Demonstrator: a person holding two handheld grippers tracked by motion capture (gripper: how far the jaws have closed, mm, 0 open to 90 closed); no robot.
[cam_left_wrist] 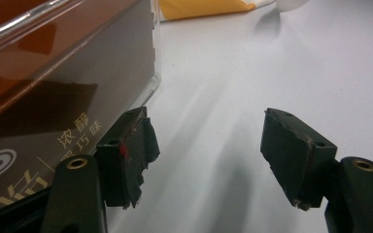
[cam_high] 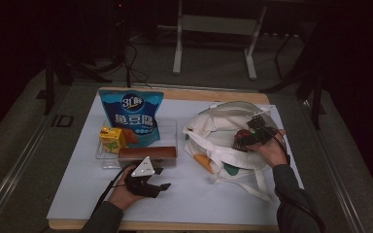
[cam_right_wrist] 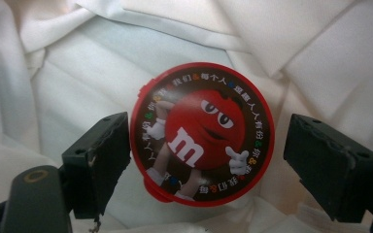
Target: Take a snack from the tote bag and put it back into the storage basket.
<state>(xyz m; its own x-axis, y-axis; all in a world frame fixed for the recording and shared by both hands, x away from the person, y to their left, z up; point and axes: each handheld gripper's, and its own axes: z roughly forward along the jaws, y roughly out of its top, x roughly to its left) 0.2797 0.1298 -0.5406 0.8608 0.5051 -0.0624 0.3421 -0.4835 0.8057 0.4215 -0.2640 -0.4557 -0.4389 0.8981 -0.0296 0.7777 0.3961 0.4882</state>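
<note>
The work in hand looks like packing snacks into the white cloth tote bag (cam_high: 223,138) on the right of the table. The round red candy tin with a cartoon lid (cam_right_wrist: 201,133) already lies inside on the cloth; the right gripper (cam_right_wrist: 206,160) hangs over it, jaws spread and clear of its rim, so that item reads as delivered. 3 things wait at left: a blue snack pouch (cam_high: 132,116), a yellow drink carton (cam_high: 110,138) and a long brown box (cam_left_wrist: 53,92). The left gripper (cam_left_wrist: 213,155) rests open just beside that box, holding nothing.
</note>
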